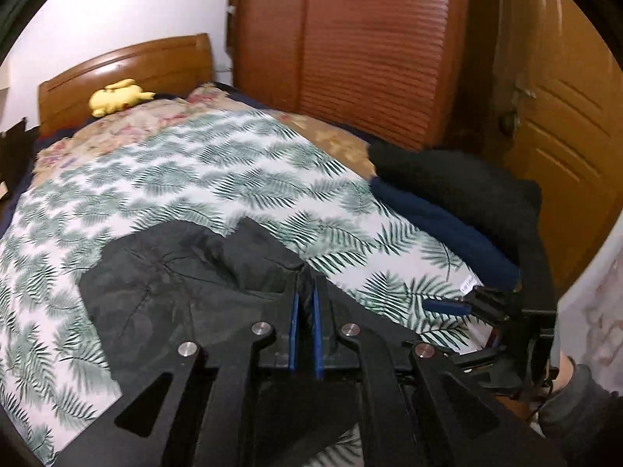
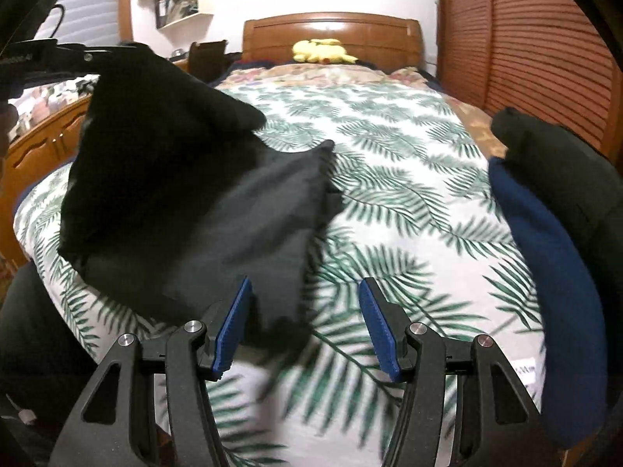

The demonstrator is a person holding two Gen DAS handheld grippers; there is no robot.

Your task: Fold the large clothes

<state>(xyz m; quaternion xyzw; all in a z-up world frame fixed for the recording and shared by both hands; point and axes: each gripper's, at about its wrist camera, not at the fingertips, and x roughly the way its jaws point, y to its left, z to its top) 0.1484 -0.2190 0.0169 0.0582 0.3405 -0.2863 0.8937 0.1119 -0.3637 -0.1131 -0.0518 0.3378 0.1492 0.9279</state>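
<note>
A large black garment (image 1: 183, 276) lies partly on the bed with the palm-leaf cover (image 1: 194, 179). My left gripper (image 1: 305, 292) is shut on an edge of this garment, its blue pads pinching the cloth. In the right wrist view the same garment (image 2: 187, 210) hangs lifted at the left, held up by the left gripper (image 2: 83, 54), and drapes down onto the cover. My right gripper (image 2: 305, 292) is open and empty, low over the bed, just right of the garment's lower edge. It also shows in the left wrist view (image 1: 459, 305) at the right.
Folded dark blue (image 2: 553, 272) and black (image 2: 560, 163) clothes are stacked at the bed's right edge. A yellow plush toy (image 2: 321, 50) lies by the wooden headboard (image 2: 331, 27). A slatted wardrobe (image 1: 370, 46) and a door (image 1: 564, 116) stand to the right.
</note>
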